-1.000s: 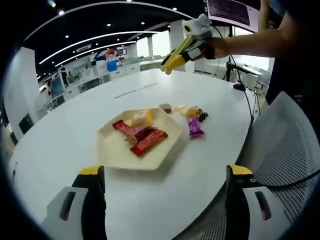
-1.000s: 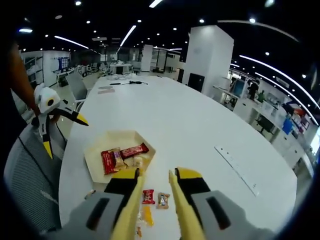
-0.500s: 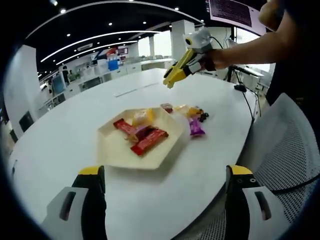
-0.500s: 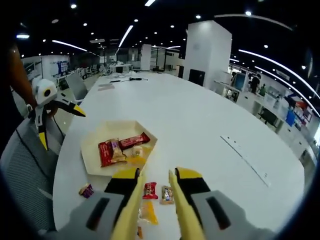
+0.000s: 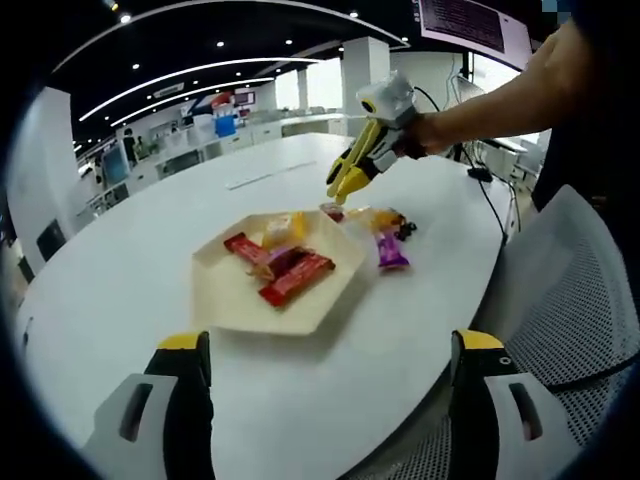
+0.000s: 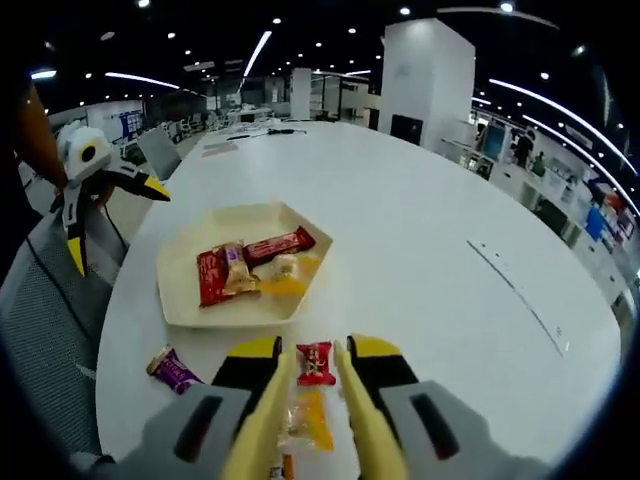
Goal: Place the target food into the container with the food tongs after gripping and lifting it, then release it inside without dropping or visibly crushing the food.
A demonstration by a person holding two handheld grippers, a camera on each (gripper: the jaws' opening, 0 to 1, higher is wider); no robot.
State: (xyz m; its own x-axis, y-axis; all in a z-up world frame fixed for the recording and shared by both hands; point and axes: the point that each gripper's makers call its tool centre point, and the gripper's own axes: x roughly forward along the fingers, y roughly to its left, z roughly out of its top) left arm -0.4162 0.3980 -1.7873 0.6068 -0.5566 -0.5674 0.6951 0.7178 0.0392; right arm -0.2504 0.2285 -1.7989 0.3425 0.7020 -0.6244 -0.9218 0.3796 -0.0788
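A cream hexagonal tray on the white table holds red-wrapped bars and a yellow snack. Beside it lie loose snacks: a small red packet, a yellow one and a purple one. My right gripper, fitted with yellow tongs, hovers just over the red packet, which shows in the narrow gap between the tong tips; the jaws are apart. At the near table edge my left gripper is spread wide and holds nothing.
A grey mesh chair stands against the table edge by the person's arm. A black cable crosses the table's far right. Desks and pillars lie beyond the table.
The right gripper has come down and forward toward the loose snacks, so the red packet now lies between the tong tips. The left gripper has stayed put and open.
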